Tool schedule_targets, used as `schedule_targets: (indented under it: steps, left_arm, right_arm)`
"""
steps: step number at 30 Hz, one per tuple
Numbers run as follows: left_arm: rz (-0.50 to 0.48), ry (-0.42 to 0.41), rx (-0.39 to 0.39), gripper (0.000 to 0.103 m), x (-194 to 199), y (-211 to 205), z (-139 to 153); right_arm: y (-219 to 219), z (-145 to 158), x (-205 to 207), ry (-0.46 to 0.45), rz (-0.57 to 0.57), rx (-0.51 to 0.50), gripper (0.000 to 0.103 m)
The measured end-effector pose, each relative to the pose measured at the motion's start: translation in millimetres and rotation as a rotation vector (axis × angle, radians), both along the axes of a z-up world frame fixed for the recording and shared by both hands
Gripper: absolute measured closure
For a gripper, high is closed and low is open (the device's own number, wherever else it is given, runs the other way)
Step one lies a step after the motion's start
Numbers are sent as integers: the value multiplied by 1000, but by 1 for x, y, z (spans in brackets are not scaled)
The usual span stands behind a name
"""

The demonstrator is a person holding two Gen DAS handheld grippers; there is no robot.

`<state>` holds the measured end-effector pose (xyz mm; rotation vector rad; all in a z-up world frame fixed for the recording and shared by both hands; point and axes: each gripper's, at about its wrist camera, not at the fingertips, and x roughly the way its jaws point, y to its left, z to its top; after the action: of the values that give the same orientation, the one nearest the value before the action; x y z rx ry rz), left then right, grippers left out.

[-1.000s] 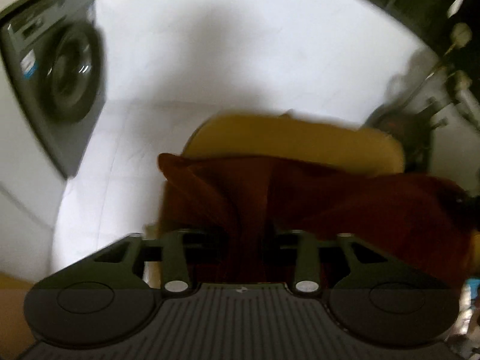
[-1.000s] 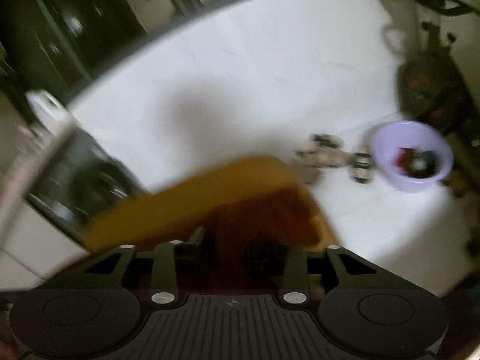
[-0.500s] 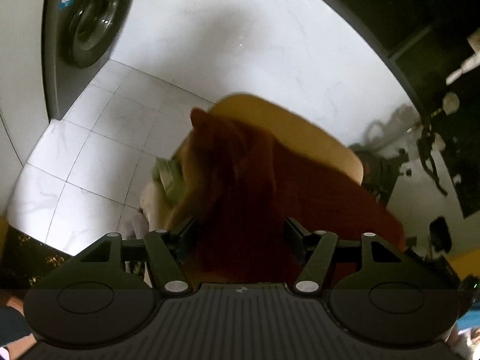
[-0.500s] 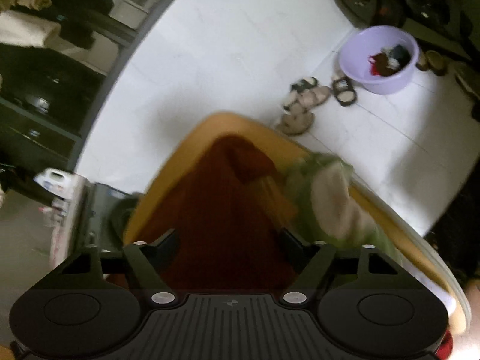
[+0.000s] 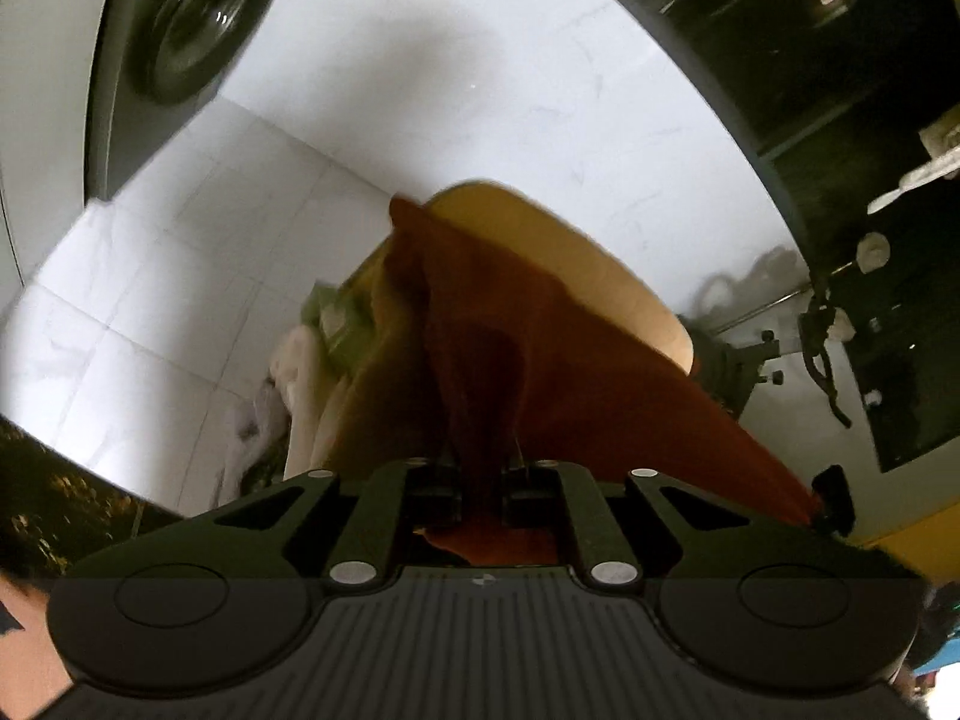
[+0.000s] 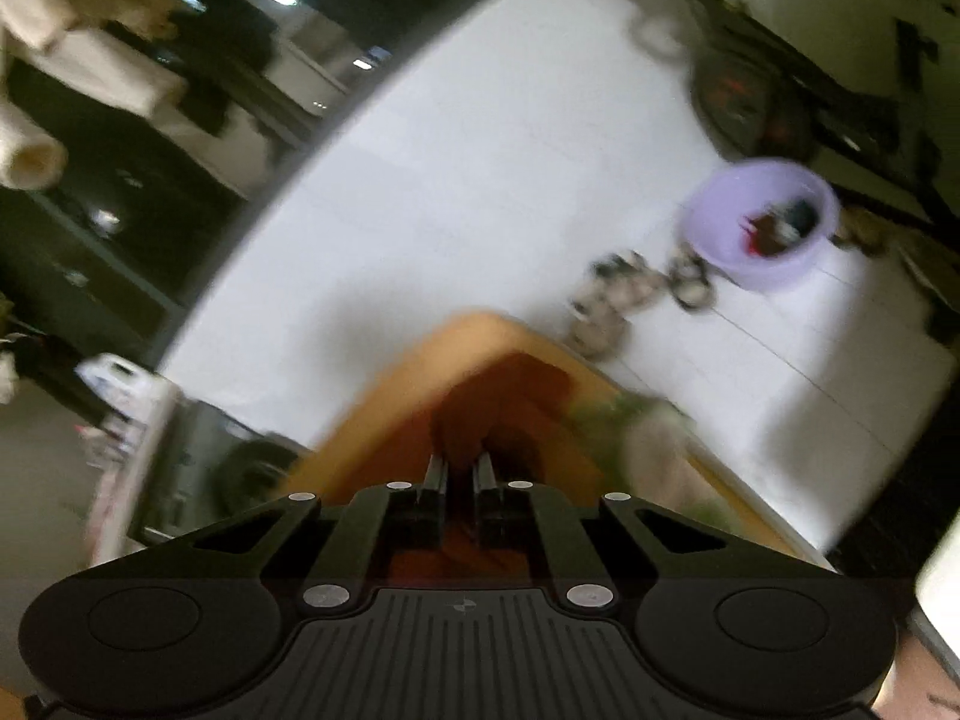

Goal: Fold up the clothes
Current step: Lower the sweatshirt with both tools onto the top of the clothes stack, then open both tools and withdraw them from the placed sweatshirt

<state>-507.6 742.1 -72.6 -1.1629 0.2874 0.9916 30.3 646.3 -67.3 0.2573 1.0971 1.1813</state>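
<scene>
Nothing readable here tbh, the sticker on the washing machine (image 5: 180, 30) upper left is just a blur.

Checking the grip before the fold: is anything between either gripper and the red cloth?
Nothing visible. The left gripper is closing its jaws on a bunched part of the red cloth, and the right gripper is shut on the same cloth. The green and cream clothes lie off to the side on the yellow table.

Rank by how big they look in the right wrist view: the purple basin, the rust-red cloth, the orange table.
1. Orange wooden table
2. Rust-red cloth; it lies much nearer the camera than the basin, so unsure
3. Purple plastic basin
</scene>
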Motion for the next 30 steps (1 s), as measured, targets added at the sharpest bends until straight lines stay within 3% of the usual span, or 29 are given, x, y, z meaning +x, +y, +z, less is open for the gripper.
schedule_targets:
  steps: [4,5,6,7,11,12,13,15,18,24,30]
  left_arm:
    - [-34,105,70,78,12,-5,7]
    - [-30,137,73,58,14,-6,10]
    - [-15,182,73,46,15,-6,14]
    - [11,229,81,33,16,-8,17]
    - [43,360,163,28,22,-19,33]
    - [44,392,189,27,25,-21,39]
    - [38,416,218,25,30,-22,44]
    - [18,446,278,18,43,-25,53]
    - [-16,485,335,5,69,-26,56]
    - [-57,568,270,0,110,-11,20]
    - [-82,546,262,0,104,-10,9]
  right_arm:
    - [-5,-37,-11,0,-20,-88,96]
    - [-5,-41,-16,-7,-19,-100,96]
    - [-2,-42,-22,-16,-19,-110,93]
    - [0,-41,-27,-33,-21,-122,86]
    - [13,-16,-49,-196,-28,-172,49]
    - [17,-9,-56,-260,-20,-170,26]
    - [20,-1,-64,-331,-15,-157,13]
    - [28,13,-81,-465,3,-128,10]
    - [46,14,-98,-532,67,-120,3]
    - [65,-17,-112,-487,128,-196,1]
    - [66,-40,-109,-410,188,-176,1]
